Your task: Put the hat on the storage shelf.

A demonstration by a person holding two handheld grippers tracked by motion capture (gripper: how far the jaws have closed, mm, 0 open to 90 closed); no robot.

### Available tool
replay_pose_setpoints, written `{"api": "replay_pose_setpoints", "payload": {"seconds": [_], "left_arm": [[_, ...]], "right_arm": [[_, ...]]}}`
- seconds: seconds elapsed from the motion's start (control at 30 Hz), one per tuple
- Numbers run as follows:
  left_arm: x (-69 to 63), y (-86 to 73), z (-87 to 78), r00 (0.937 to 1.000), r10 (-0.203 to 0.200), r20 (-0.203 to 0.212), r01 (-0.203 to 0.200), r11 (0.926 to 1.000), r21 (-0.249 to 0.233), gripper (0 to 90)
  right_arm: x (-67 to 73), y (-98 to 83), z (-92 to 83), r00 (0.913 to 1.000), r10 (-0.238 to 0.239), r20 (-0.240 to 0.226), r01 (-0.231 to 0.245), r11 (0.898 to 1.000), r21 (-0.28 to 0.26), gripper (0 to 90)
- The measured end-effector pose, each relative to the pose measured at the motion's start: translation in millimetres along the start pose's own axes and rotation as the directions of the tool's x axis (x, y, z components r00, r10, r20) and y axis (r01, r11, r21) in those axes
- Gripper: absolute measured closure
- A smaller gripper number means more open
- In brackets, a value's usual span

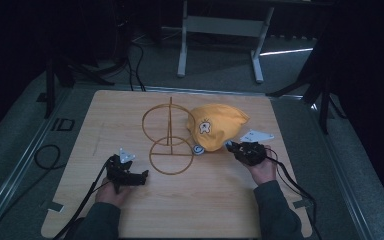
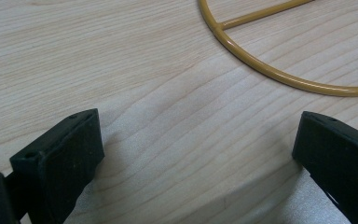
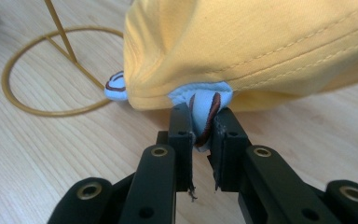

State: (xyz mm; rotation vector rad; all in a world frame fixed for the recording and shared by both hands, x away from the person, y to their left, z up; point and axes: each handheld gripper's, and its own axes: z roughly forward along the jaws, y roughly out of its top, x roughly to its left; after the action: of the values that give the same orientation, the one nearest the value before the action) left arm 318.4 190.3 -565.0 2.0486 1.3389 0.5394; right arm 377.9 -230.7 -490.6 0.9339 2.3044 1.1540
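High view: I see the wooden surface [image 1: 130, 210] with a yellow cap [image 1: 215, 125] lying right of centre, toward the far edge; a wire stand [image 1: 169, 142] of two rings and an upright rod sits at the centre, just beside the cap on its left; the cap's crown leans against the rod side of the stand, though whether they touch I cannot tell.

Right gripper [image 1: 234, 147]: held in my right hand [image 1: 263, 170] near the right edge, pointing at the cap's near side; in the right gripper view the jaws are clenched on a small pale-blue ear [image 3: 204, 116] with a brown line, sewn at the cap's lower hem; the fabric is pinched between the two pads; a second pale-blue ear [image 3: 115, 87] shows at the hem farther left, free of the jaws; the cap's body bulges above the jaws, its hem by the clamped ear clear of the surface.

Left gripper [image 1: 142, 176]: held in my left hand [image 1: 111, 192] toward the near-left part of the surface, well apart from the cap, just beside the near ring of the stand; in the left gripper view the jaws stand released and wide, with bare wood between them; the near ring curves across the upper right of that view, beyond the jaw tips and apart from them.
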Motion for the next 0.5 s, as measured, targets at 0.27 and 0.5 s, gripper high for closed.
{"api": "replay_pose_setpoints", "payload": {"seconds": [0.27, 0.5], "left_arm": [[-0.2, 0.0, 0.1, 1.0, -0.003, 0.0, 0.003, 1.0, -0.001, 1.9], [-0.1, 0.1, 0.0, 1.0, -0.001, 0.0, 0.001, 1.0, 0.0, 1.9]], "right_arm": [[2.0, 18.3, -10.7, 0.9996, -0.029, -0.008, 0.028, 0.999, -0.032, 80.0], [7.8, 41.2, -26.5, 0.998, -0.06, -0.02, 0.058, 0.996, -0.07, 80.1]]}}
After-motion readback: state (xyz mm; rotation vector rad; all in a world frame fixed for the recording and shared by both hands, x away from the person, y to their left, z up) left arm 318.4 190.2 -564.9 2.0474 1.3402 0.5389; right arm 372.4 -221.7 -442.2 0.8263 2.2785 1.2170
